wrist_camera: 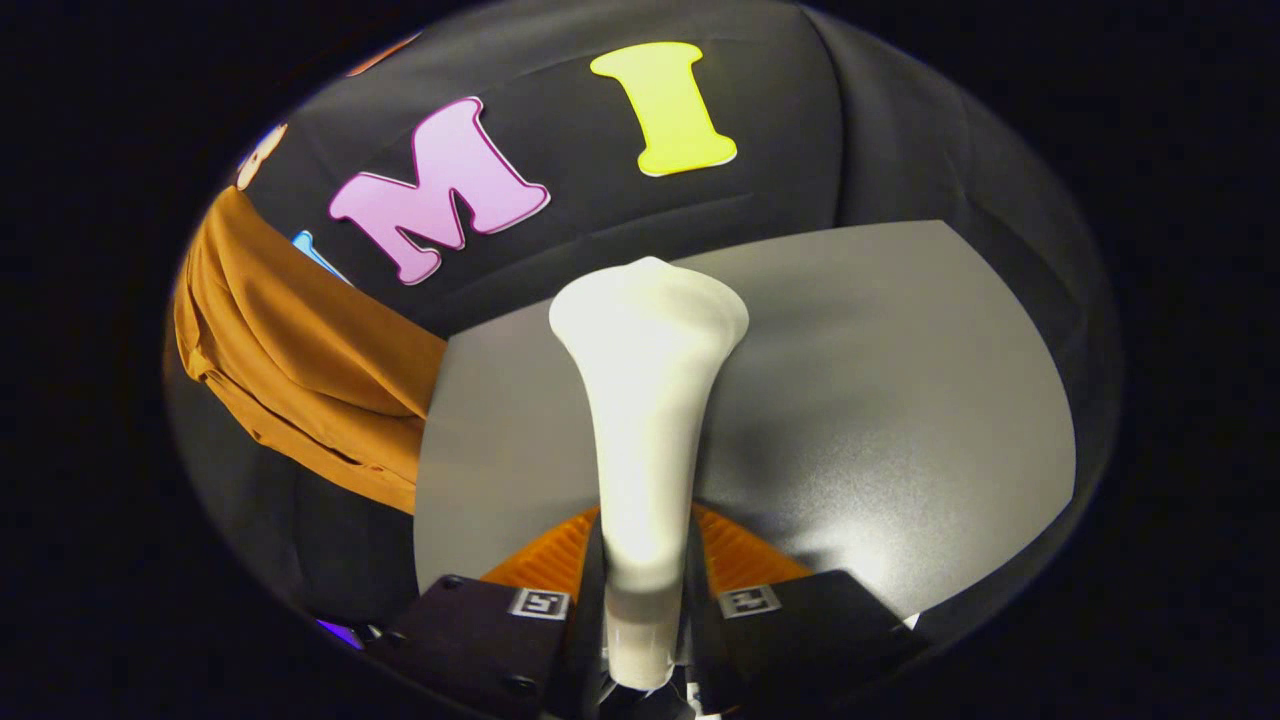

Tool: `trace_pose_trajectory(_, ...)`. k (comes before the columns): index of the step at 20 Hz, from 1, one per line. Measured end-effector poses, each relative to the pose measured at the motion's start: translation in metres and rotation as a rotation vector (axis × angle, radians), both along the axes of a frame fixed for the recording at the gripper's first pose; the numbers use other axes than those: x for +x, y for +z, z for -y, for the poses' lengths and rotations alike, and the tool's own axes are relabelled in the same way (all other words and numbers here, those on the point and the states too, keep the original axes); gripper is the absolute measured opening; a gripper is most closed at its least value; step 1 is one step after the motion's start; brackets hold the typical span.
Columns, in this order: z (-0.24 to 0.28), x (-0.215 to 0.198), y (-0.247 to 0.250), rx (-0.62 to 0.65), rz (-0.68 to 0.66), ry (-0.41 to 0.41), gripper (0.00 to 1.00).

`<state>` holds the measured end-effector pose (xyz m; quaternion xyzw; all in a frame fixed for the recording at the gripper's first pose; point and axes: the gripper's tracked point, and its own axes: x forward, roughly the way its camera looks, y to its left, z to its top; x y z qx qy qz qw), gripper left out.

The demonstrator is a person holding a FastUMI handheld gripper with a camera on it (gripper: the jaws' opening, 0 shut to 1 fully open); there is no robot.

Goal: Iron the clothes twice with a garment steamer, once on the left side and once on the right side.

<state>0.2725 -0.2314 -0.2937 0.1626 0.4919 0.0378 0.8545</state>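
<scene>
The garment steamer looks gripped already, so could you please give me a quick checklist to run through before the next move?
1. Claw shut on the white garment steamer: ok.
2. Steamer handle sits centred between the fingers: ok.
3. Steamer head reaches the orange garment: not ok, the garment hangs off to the left, apart from the head.
4. Grey tabletop beyond the steamer free of obstacles: ok.
5. Steam coming out: cannot tell.

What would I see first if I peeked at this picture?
First you'd spot the white steamer, standing up tall with its handle squeezed between the gripper's two fingers and its wide head pointing away from them. Behind it lies a gray table. Off to the left of that, beyond the fingers, hangs an orange-brown garment against the booth's black wall.
</scene>
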Motion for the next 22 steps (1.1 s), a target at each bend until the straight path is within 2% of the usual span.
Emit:
trace_pose_trajectory(3,0.004,0.001,0.007,0.021,0.072,-0.046,0.25)
trace_pose_trajectory(8,0.004,-0.018,0.055,-0.05,0.232,-0.054,0.25)
trace_pose_trajectory(10,-0.009,-0.03,0.085,-0.02,0.3,-0.068,0.24)
trace_pose_trajectory(18,-0.092,-0.085,0.175,-0.034,0.532,-0.075,0.24)
trace_pose_trajectory(22,-0.144,-0.107,0.199,-0.086,0.616,-0.037,0.24)
